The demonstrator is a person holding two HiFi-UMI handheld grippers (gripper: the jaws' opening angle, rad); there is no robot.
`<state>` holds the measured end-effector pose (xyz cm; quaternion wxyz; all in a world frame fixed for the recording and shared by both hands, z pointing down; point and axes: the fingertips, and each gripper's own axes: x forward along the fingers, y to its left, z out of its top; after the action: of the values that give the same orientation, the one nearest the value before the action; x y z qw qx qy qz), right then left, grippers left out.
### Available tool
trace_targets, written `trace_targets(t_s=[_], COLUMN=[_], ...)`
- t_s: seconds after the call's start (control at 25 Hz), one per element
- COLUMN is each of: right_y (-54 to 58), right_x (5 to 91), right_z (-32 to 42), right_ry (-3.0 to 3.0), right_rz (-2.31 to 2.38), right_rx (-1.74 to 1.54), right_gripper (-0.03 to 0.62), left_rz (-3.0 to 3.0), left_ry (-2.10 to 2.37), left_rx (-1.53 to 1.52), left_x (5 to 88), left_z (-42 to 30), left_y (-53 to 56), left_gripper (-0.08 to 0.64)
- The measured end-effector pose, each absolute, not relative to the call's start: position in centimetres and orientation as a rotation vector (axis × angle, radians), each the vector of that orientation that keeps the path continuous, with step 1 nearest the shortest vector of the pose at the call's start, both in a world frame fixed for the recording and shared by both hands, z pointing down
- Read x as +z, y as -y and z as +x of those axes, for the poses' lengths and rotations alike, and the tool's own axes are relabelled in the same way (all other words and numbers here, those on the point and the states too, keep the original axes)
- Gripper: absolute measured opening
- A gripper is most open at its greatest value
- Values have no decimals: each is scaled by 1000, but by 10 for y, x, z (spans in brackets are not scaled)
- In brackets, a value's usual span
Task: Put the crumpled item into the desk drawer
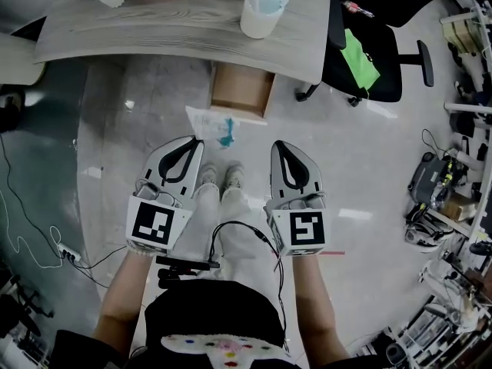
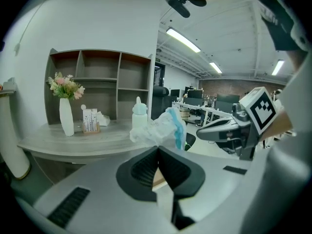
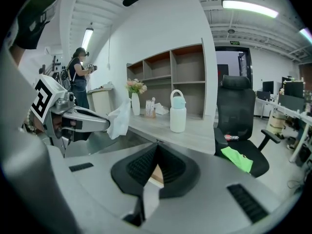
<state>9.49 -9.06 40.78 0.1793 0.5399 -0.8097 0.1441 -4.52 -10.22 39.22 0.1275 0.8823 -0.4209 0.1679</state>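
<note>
Open drawer sticking out below the desk, its top lying unblocked, bare floor running to it from the left gripper pinching the crumpled item, office chair crowding the right, water bottle standing on the desk above.

This is an open-plan office. A grey wood-grain surface has a wooden drawer pulled open under its front edge. A black swivel office chair on castors stands at the surface's right end, and a cubby shelf unit rises along its back. A vase of flowers and a lidded water bottle stand on it. Beyond the surface, rows of workstations with monitors run under long ceiling strip lights. A power strip with trailing cables lies on the polished floor before the surface's left end.
</note>
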Motion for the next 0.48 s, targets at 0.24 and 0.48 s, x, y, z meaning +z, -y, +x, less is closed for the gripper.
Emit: trace_targets(t_s=[0.24, 0.48], right_y=[93, 93], right_x=[426, 450], right_z=[91, 94], right_ry=[2281, 2263], right_rz=[1509, 1503], right_rx=[405, 442], right_gripper=[5, 5], left_rz=[2549, 2548], left_ry=[1187, 1159], left_rx=[540, 557], left_x=[420, 444], left_z=[-44, -37], left_y=[101, 103], left_gripper=[12, 12])
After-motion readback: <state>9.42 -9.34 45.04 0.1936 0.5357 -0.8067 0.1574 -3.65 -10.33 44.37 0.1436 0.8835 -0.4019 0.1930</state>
